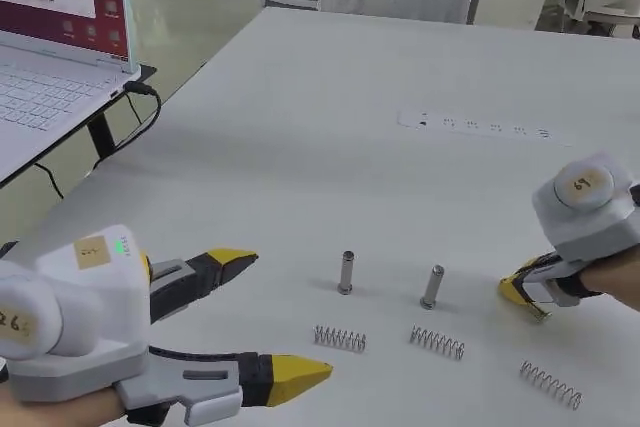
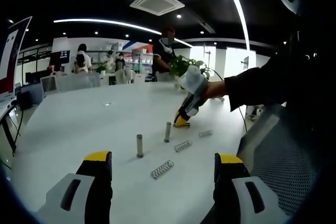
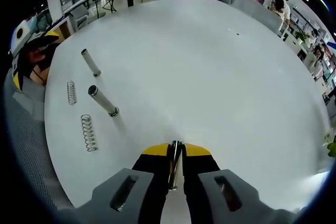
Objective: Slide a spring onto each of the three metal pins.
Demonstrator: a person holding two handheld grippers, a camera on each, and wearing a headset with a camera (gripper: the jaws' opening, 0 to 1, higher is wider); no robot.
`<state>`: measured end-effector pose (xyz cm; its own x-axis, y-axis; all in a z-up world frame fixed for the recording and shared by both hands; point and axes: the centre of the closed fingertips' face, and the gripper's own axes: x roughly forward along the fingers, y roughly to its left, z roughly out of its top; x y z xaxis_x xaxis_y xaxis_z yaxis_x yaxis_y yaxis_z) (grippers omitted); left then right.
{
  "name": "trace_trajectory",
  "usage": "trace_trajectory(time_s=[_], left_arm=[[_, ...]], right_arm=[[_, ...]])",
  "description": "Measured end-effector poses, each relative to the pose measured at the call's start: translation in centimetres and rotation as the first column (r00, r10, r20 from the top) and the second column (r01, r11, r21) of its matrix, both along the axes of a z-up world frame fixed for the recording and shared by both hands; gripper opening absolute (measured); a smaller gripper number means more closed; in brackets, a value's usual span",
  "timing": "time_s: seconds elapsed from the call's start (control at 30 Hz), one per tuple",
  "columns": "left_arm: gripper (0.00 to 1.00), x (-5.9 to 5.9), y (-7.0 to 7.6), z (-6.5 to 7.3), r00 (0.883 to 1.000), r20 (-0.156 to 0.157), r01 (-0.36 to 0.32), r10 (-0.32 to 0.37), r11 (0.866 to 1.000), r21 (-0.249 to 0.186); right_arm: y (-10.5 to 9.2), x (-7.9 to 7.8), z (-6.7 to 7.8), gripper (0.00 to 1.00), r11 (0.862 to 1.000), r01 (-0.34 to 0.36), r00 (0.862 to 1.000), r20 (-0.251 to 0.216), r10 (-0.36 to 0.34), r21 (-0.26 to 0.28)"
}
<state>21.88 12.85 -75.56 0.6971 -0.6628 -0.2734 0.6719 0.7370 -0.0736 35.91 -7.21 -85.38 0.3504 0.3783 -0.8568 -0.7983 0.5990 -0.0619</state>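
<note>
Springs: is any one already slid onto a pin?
No, the three springs lie flat on the table in front of the two upright pins.

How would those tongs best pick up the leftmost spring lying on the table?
I'd grip the leftmost spring across its middle coils, from above, with the open left tongs straddling its sides. It lies flat, so that leaves an end free for the nearby pin.
</note>
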Motion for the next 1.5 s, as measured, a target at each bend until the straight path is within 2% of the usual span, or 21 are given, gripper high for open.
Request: trace_trajectory(time_s=[0.37,0.53,0.77,1.1,1.5], left_arm=[[0.76,-0.1,0.0,0.0,1.000,0.001,0.000,0.000,1.000,-0.002],[0.76,-0.1,-0.1,0.1,1.000,0.002,0.005,-0.005,1.000,0.000],[0.76,-0.1,-0.2,0.0,1.000,0.002,0.012,-0.012,1.000,0.001],[0.76,-0.2,-0.4,0.2,1.000,0.008,0.021,-0.021,1.000,0.004],[0.76,-0.3,-0.5,0.2,0.999,0.010,0.034,-0.034,0.999,0.012]], right_arm=[[0.1,-0.3,0.1,0.06,1.000,0.017,1.000,0.000,-0.017,-0.012],[0.1,-0.5,0.7,0.06,1.000,0.021,1.000,0.007,-0.021,-0.003],[-0.2,-0.5,2.1,0.06,0.999,0.025,0.999,0.036,-0.026,0.023],[-0.2,-1.5,3.8,0.06,0.997,0.029,0.998,0.059,-0.033,0.069],[0.2,-2.4,4.3,0.06,0.994,0.028,0.997,0.072,-0.035,0.102]])
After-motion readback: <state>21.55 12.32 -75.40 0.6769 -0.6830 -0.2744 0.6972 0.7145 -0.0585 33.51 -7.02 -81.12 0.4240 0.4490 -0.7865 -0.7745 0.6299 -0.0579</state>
